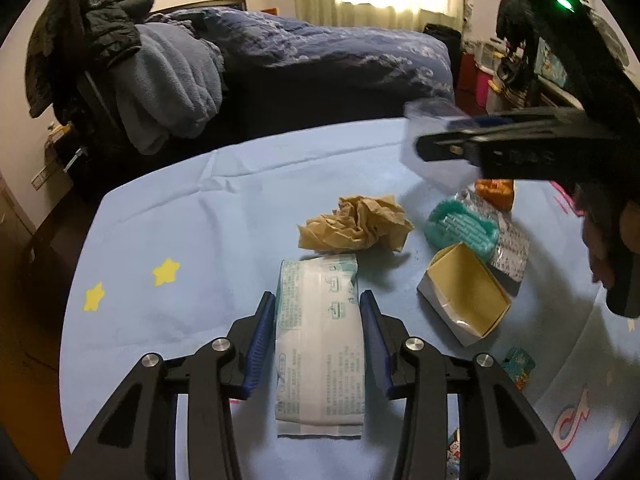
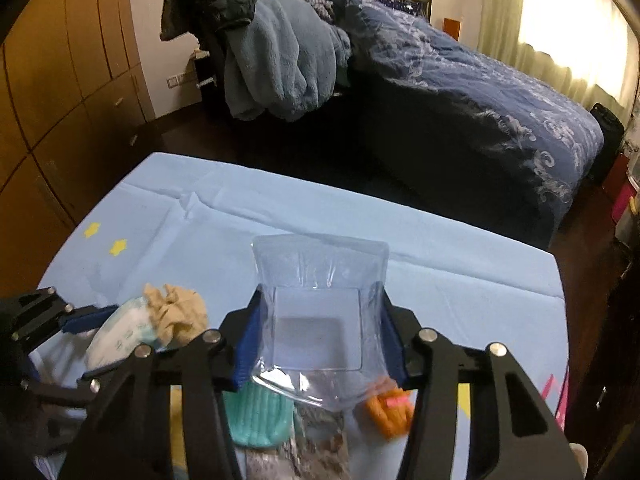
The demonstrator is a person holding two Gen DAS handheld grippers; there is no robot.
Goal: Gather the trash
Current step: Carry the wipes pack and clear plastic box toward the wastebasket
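Note:
A white and green wet-wipe packet [image 1: 320,344] lies on the light blue table cloth [image 1: 200,240] between the fingers of my left gripper [image 1: 318,312], which close on its sides. A crumpled brown paper ball [image 1: 354,222] lies just beyond it. My right gripper [image 2: 320,328] is shut on a clear plastic tray [image 2: 320,312] and holds it above the table. From the left wrist view the right gripper [image 1: 440,148] and the tray [image 1: 432,128] are up at the right. The packet [image 2: 120,332] and paper ball [image 2: 176,312] show at the left in the right wrist view.
An open yellow-lined paper box [image 1: 464,292], a teal soap dish [image 1: 460,228], a patterned wrapper [image 1: 508,248] and an orange piece [image 1: 496,192] lie at the right of the table. A bed [image 1: 320,52] and a clothes-laden chair [image 1: 120,72] stand beyond the far edge.

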